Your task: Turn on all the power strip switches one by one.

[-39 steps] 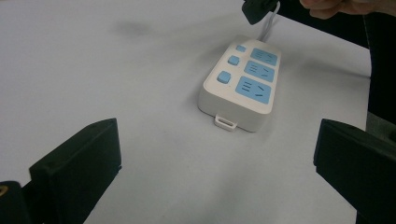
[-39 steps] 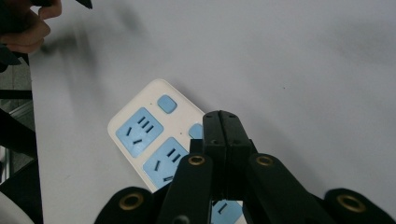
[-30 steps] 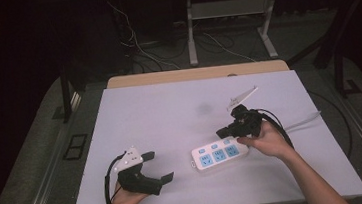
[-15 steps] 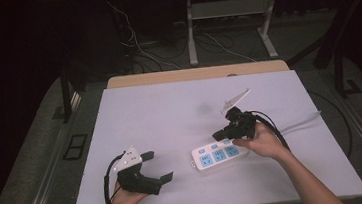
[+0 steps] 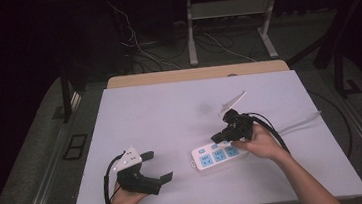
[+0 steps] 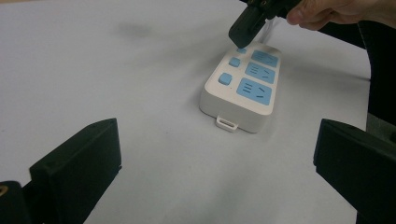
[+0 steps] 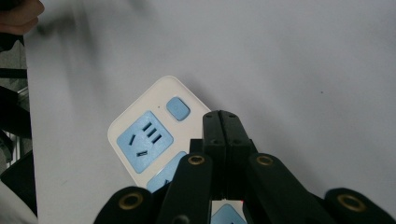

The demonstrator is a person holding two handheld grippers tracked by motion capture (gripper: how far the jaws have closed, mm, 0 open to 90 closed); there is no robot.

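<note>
A white power strip (image 5: 215,155) with blue sockets and blue buttons lies flat on the white table, right of centre; its white cord (image 5: 299,123) runs off to the right. It also lies ahead in the left gripper view (image 6: 243,87) and below the jaws in the right gripper view (image 7: 147,137). My right gripper (image 5: 220,137) is shut with nothing between its jaws, and its tip hovers over the strip's row of buttons (image 6: 241,50). My left gripper (image 5: 156,167) rests near the table's front left, open and empty, pointing toward the strip.
The white table (image 5: 170,113) carries a wooden strip along its far edge (image 5: 196,74). Behind it stand a metal desk frame (image 5: 226,22) and loose cables (image 5: 138,48) on the dark floor. A floor socket plate (image 5: 74,145) sits left of the table.
My right gripper has shifted slightly left and down toward the power strip's buttons. The left gripper has stayed where it was.
</note>
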